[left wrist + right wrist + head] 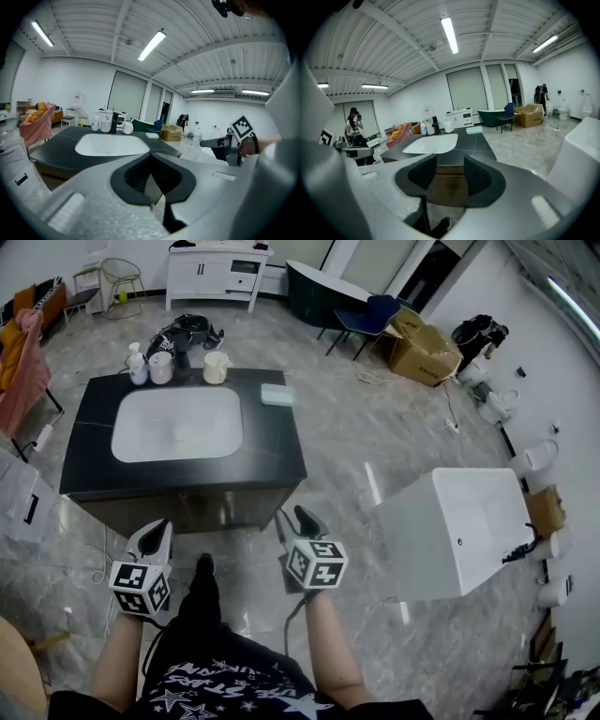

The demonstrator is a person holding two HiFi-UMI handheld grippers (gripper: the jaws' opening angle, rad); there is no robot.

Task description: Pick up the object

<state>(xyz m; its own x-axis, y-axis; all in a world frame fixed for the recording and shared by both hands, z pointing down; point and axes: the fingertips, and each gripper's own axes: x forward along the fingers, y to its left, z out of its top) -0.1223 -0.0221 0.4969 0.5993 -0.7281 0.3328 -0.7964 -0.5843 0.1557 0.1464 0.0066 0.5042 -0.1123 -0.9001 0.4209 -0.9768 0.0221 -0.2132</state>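
Observation:
A black counter [272, 456] with a white sink basin [178, 423] stands in front of me. At its back edge are a white cup [161, 367], a cream jug [216, 367] and a small bottle [138, 367]. A pale green box [277, 395] lies at the back right corner. Both grippers hang below the counter's front edge, touching nothing. My left gripper [155, 531] has its pads closed together at the tips [151, 157]. My right gripper [293, 519] stands open, with only floor and counter showing through the gap [450, 161].
A white bathtub [469, 531] stands on the floor to the right. Farther back are a cardboard box [424, 354], a blue chair [370, 317] and a white cabinet [217, 276]. A pink cloth [19, 371] hangs at the left. A person [354, 124] stands far off.

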